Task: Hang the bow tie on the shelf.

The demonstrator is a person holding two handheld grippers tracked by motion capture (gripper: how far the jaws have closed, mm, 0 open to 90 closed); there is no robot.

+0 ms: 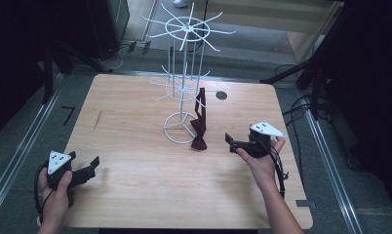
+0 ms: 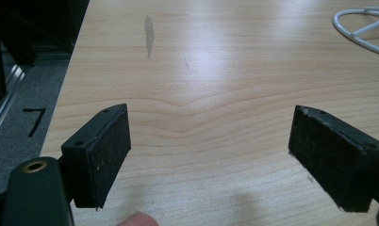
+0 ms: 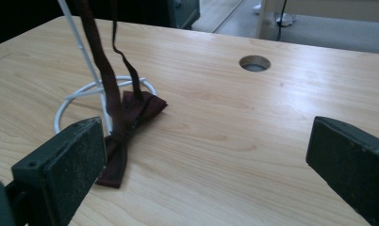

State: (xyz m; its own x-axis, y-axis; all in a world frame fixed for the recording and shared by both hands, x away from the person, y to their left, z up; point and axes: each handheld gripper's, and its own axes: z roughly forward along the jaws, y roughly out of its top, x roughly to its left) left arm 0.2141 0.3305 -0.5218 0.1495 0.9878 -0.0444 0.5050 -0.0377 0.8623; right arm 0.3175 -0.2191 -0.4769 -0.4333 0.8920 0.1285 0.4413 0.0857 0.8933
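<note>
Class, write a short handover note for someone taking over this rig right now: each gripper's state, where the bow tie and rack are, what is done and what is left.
Left gripper: open, holding nothing, above the table near its left front edge, far from the work.
Right gripper: open, holding nothing, just right of the bow tie, jaws pointing toward it.
Bow tie: its strap hangs from an arm of the white rack; the bow rests on the table against the rack's base ring.
Done: the tie hangs by its strap on the rack.
Left: hard to tell; if the tie is to be moved, the right gripper looks better placed to grip it.
</note>
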